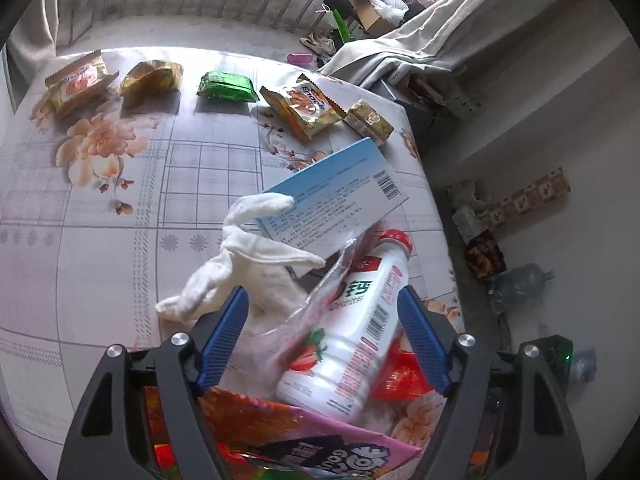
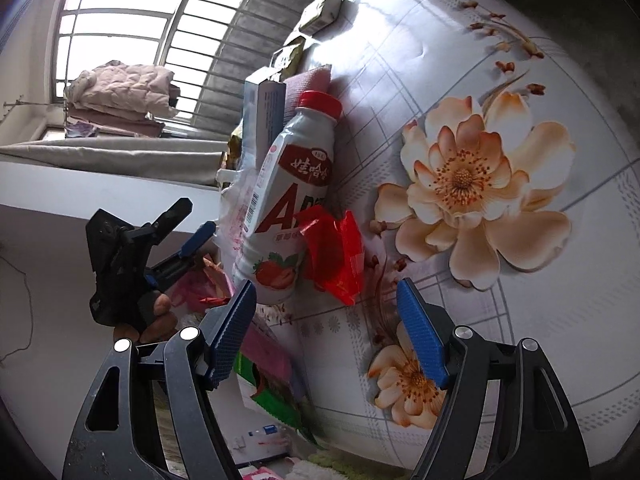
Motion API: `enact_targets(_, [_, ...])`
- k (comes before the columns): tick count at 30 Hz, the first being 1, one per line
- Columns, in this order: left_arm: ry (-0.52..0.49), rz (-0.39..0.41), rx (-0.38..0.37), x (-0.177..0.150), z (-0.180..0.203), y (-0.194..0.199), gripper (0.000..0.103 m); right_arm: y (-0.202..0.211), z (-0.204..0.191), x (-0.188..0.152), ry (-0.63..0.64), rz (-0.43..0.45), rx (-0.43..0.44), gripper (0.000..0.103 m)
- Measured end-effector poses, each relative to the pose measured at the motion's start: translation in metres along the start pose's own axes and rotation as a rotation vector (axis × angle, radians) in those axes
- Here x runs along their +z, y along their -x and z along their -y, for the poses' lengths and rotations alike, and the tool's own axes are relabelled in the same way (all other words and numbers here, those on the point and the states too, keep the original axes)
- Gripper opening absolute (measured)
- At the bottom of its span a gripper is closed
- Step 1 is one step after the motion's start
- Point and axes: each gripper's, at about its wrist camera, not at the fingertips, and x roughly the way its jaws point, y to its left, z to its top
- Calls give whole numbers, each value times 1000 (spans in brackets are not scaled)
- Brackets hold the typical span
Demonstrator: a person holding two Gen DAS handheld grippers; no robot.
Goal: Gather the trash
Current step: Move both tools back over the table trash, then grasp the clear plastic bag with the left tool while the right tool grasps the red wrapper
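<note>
Left hand-held gripper [image 1: 322, 340]: jaws apart, grasping nothing; white drink bottle [image 1: 360, 332] lies loose between them, red cap toward 1 o'clock. Right hand-held gripper [image 2: 326, 330]: released, empty, over the floral tabletop [image 2: 560, 320].
Trash heap at the tabletop's edge: bottle, white cloth [image 1: 248, 264] at 10 o'clock of it, blue card [image 1: 336, 200] at 12, red wrapper [image 2: 334, 252] touching the bottle.
Far edge, in a row: snack packets [image 1: 76, 80], green packet [image 1: 226, 86].

One bottle [image 1: 352, 336], one blue box [image 1: 336, 196], one white cloth [image 1: 244, 264], five snack packets from ten to one o'clock.
</note>
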Motion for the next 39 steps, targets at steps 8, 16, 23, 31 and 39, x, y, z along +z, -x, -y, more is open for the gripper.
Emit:
enact_targets(8, [-29,-114,21,-1,-3,-22,60,-10,-1,2,-6,-17,-18,64])
enact_targets(16, [-109,-117,92,5,6,-28,57,-16,0,2,-12,-23,-30,60])
enact_targets(23, [-146,-168,122,6,6,-48,36,-20,-1,2,-10,-19,-31,48])
enact_targets(31, [-185,-141,106,4,11,-45,10,-22,3,5,-25,-13,-37,20])
enact_targets(39, [-192,-90,81,6,17,-32,3,-15,5,6,-30,17,-38,7])
